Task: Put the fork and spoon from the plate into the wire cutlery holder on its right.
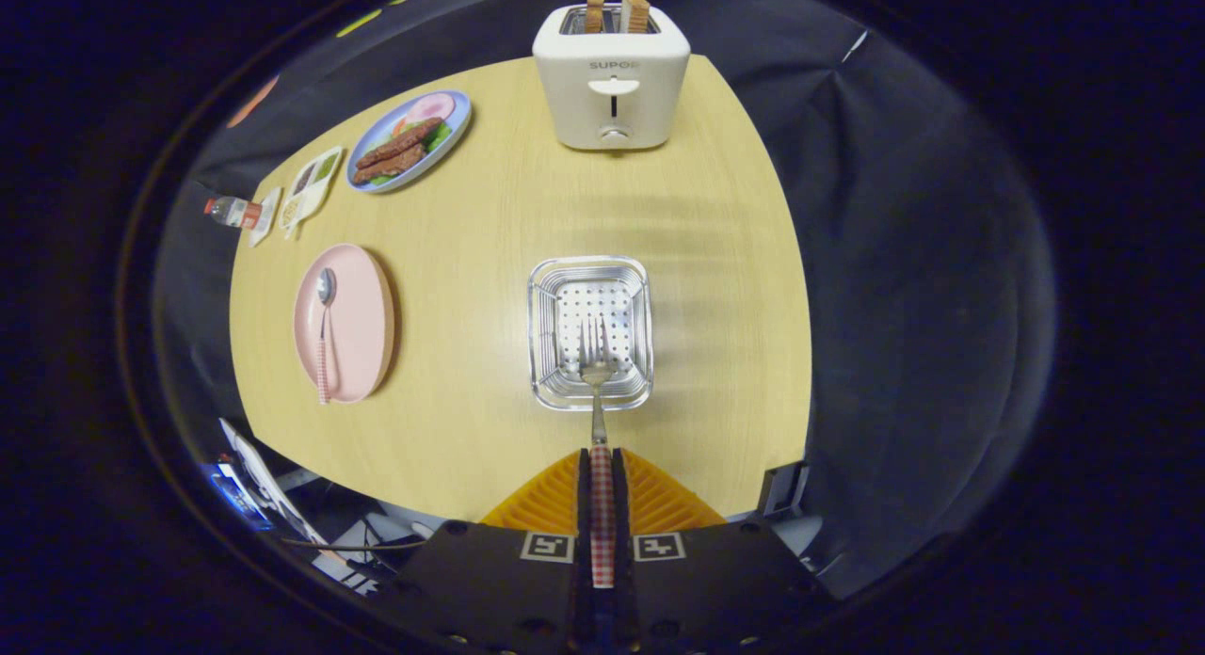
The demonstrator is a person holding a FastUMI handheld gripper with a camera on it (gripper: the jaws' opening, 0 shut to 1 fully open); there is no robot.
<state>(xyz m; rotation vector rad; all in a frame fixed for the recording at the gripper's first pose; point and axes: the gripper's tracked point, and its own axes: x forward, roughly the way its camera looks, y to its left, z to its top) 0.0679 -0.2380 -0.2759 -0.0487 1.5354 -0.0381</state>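
My gripper [601, 459] is shut on the fork's red-checked handle, both orange fingers [546, 504] pressing it. The fork [597, 391] points straight ahead, its tines hanging over the near side of the wire cutlery holder [541, 330], a square silver basket just beyond the fingers. I look down on the holder from above. To the holder's left lies the pink plate [362, 321], and the spoon [324, 330] with its red-checked handle rests on the plate's left part.
A white toaster [612, 76] with two bread slices stands at the table's far edge. A blue plate of food [409, 139], a small tray [311, 186] and a bottle [231, 211] lie far left. The wooden table [490, 222] ends close on the right.
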